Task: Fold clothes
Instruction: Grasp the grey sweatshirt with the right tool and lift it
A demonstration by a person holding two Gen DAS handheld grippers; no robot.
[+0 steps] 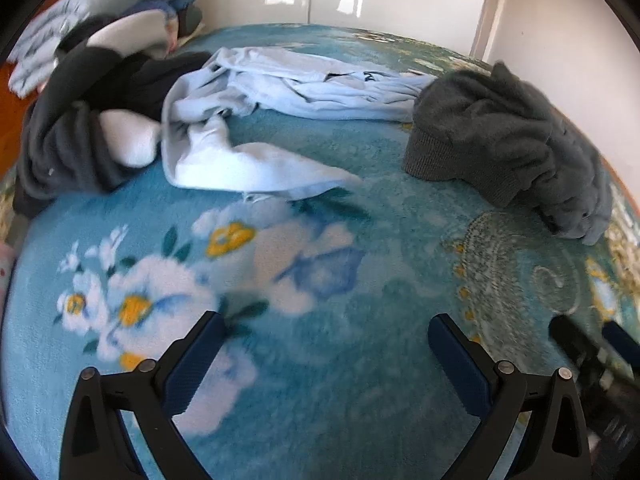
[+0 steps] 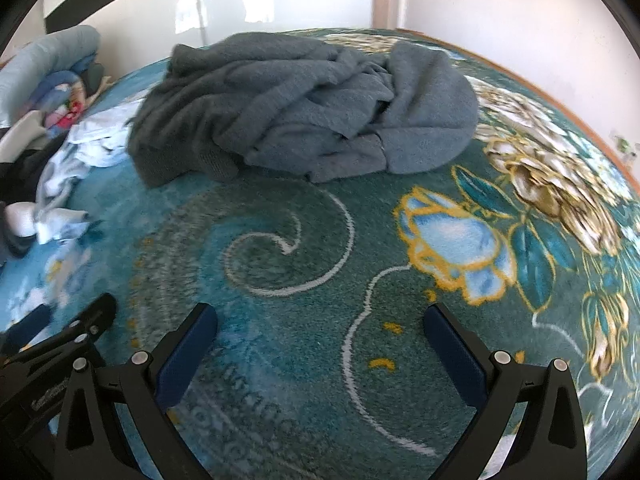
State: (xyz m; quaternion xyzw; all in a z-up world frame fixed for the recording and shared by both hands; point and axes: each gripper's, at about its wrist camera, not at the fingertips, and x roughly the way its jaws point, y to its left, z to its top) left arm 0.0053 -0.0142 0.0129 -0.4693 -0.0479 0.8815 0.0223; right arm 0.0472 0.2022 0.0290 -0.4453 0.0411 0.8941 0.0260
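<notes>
Ahead of right gripper point(image 2: 320, 344): grey sweater point(image 2: 304, 108) heaped on blanket point(image 2: 280, 280), long axis crosswise | left gripper point(image 1: 326, 354) farther off | both grippers spread, empty

White lettering on the left gripper point(image 2: 60, 340) is too blurred to read

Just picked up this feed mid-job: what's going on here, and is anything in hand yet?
Nothing is in hand. The left gripper and right gripper are both open above the floral blanket. A crumpled grey sweater lies ahead of the right gripper, a rumpled light blue garment ahead of the left, with dark clothes heaped beyond it. Neither the sweater nor the blue garment is folded.
</notes>
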